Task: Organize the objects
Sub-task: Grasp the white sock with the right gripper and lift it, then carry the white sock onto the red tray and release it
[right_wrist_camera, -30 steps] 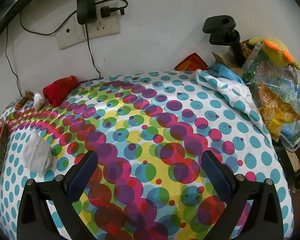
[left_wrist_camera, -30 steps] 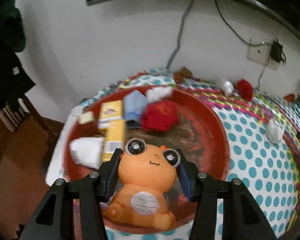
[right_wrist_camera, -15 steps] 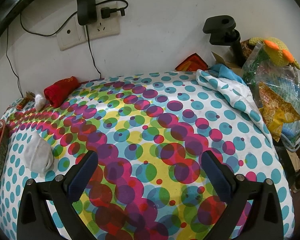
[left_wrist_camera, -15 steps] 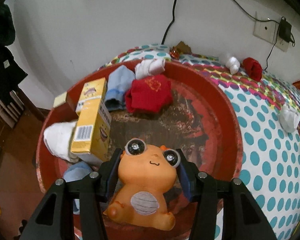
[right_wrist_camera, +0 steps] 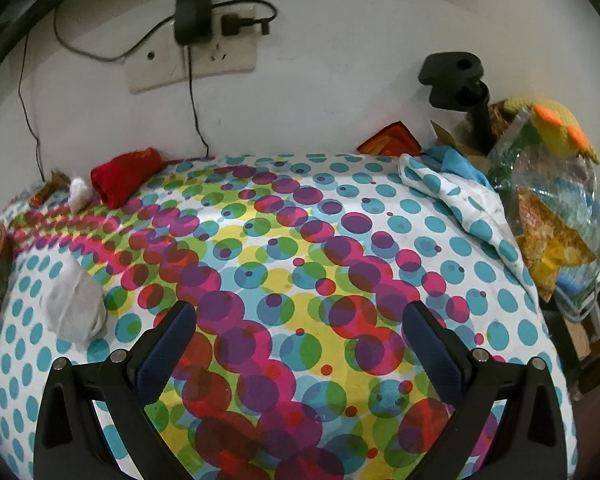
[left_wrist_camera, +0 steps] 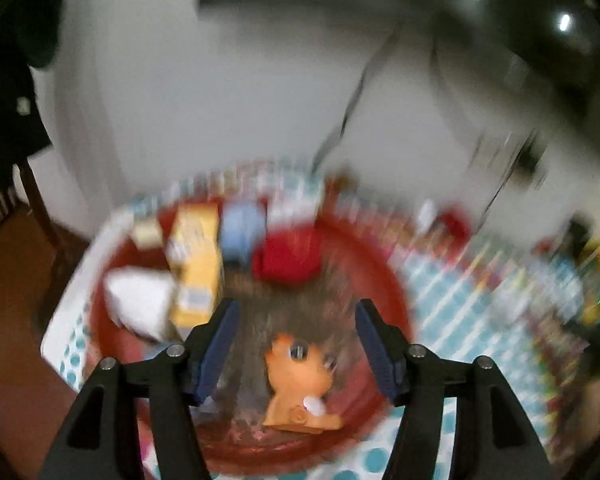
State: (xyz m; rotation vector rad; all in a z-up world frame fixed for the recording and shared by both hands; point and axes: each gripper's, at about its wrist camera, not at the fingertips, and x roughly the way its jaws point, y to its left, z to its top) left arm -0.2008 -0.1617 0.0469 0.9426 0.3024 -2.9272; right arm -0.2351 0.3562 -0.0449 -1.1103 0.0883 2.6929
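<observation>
Your left gripper (left_wrist_camera: 296, 344) points down at the red tray (left_wrist_camera: 384, 280), jaws opening and clear of the orange toy (left_wrist_camera: 296, 384), which sits free on the tray's near side at 6 o'clock (the view is badly blurred). Your right gripper (right_wrist_camera: 300, 344) hangs wide apart and empty, angled down over the dotted table (right_wrist_camera: 300, 240), white bundle (right_wrist_camera: 74, 306) at 9 o'clock.

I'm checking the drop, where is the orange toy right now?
In the left wrist view the orange toy sits in the red tray, near its front rim, between the opening left gripper, untouched.
</observation>
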